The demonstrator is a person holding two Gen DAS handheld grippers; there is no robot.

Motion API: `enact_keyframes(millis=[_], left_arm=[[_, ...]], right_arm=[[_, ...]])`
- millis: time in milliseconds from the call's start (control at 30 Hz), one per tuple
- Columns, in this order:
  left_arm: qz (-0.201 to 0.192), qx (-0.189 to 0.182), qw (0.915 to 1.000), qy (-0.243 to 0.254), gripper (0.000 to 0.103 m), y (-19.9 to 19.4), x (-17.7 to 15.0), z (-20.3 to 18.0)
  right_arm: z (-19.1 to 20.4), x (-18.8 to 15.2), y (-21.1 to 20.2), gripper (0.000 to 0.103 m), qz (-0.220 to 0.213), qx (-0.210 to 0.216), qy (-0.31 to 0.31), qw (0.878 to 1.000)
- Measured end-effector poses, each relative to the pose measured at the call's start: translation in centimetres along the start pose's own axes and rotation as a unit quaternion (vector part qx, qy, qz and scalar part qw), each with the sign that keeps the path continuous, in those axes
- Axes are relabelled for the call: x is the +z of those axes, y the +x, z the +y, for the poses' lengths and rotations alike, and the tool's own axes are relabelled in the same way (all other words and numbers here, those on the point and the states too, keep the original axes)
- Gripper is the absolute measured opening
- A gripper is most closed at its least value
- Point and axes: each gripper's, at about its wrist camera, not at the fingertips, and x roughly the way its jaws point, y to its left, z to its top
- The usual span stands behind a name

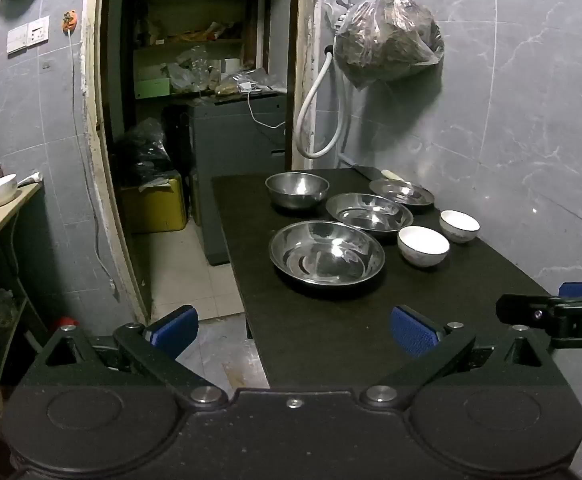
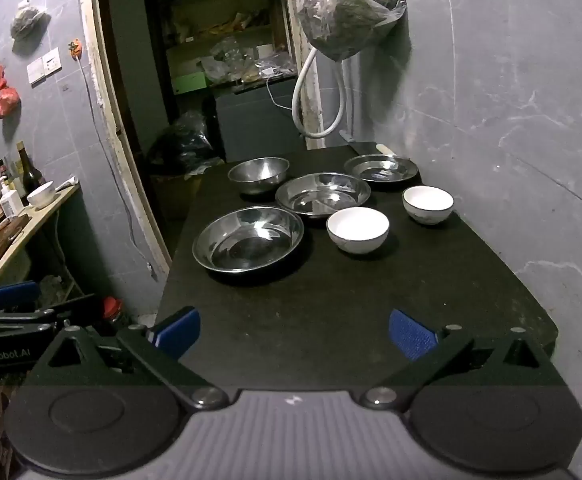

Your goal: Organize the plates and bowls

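1. Both tools, left tool (image 1: 293, 330) and right tool (image 2: 294, 332), gape wide and empty over your bench (image 2: 331, 300).
2. Steel plates (image 2: 248, 238) and white bowls (image 2: 357, 229) sit apart, unstacked.
3. Judging so, nothing is sorted yet.

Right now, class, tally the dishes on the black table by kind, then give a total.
Steel bowl: 1
Steel plates: 3
White bowls: 2
Total: 6
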Motion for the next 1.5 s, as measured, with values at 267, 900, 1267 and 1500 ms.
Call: enact_keyframes(millis=[267, 900, 1267, 1500], left_arm=[[0.0, 0.002, 1.0, -0.003, 0.102, 0.3, 0.0, -0.1], [-0.001, -0.003, 1.0, -0.005, 0.102, -0.1, 0.1, 0.3], [0.004, 0.003, 1.0, -0.009, 0.102, -0.1, -0.1, 0.9], [0.004, 0.002, 0.9999, -0.009, 0.102, 0.0, -0.2, 1.0]], right_arm=[[0.1, 0.0, 0.1, 0.103, -0.001, 0.003, -0.002, 1.0], [0.2, 0.0, 0.2, 0.103, -0.001, -0.001, -0.003, 1.0], [0.3, 0.1, 0.3, 0.103, 0.0, -0.002, -0.004, 1.0], [0.4, 0.1, 0.4, 0.103, 0.0, -0.003, -0.004, 1.0]])
